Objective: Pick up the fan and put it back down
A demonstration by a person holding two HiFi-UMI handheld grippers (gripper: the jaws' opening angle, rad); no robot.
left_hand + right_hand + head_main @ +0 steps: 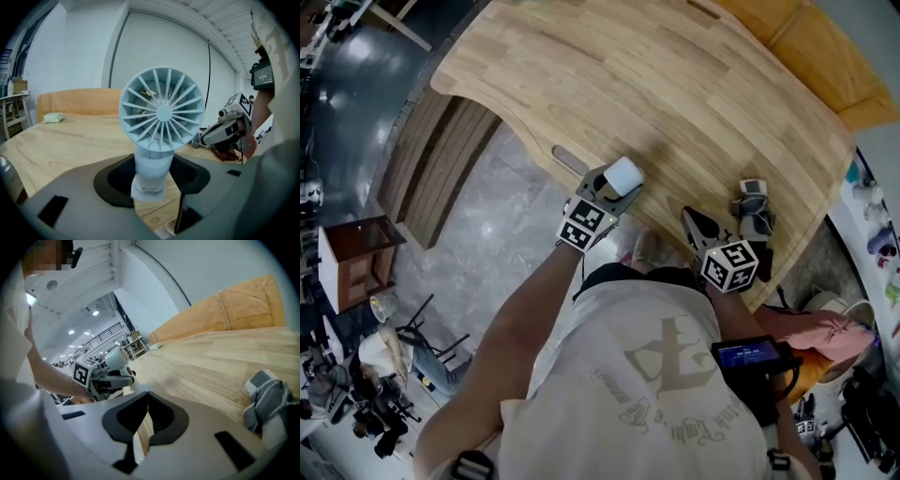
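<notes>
A small pale handheld fan (162,112) with a round ribbed grille stands upright between my left gripper's jaws. The left gripper (151,174) is shut on the fan's handle, and the fan's foot hangs slightly above the wooden table (61,145). From the head view the fan (624,175) and left gripper (605,194) sit over the table's near edge. My right gripper (694,219) rests to the right. Its jaws (146,397) meet at the tips with nothing between them. It sees the left gripper (112,373) holding the fan (116,359).
A folded grey and white cloth (755,210) lies on the table beside the right gripper, also at the right in its view as cloth (268,400). A small pale green thing (53,117) lies far back. An orange panel (225,310) borders the far side.
</notes>
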